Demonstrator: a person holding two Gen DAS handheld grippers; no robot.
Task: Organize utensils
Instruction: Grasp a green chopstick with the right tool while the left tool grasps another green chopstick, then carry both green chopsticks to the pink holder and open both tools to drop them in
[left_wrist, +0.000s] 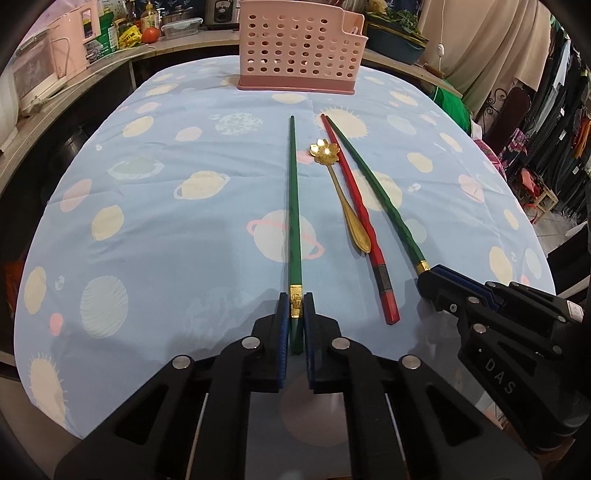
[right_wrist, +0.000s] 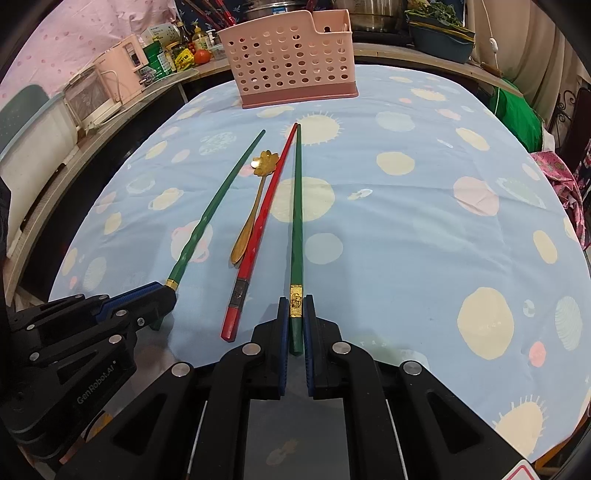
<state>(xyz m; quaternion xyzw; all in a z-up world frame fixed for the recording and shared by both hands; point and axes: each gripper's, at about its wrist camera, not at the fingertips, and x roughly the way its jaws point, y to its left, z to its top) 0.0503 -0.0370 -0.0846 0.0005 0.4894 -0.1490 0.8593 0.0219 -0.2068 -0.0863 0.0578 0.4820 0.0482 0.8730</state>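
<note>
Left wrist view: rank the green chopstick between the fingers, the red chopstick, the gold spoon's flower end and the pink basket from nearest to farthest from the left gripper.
1. Green chopstick, between the left gripper fingers.
2. Red chopstick, just right.
3. Gold spoon's flower end, mid-table, right of centre.
4. Pink basket, far edge.

Pink caddy's top cut off; its contents indistinct

Home kitchen — cluttered counter, pots, sauce bottles.
</note>
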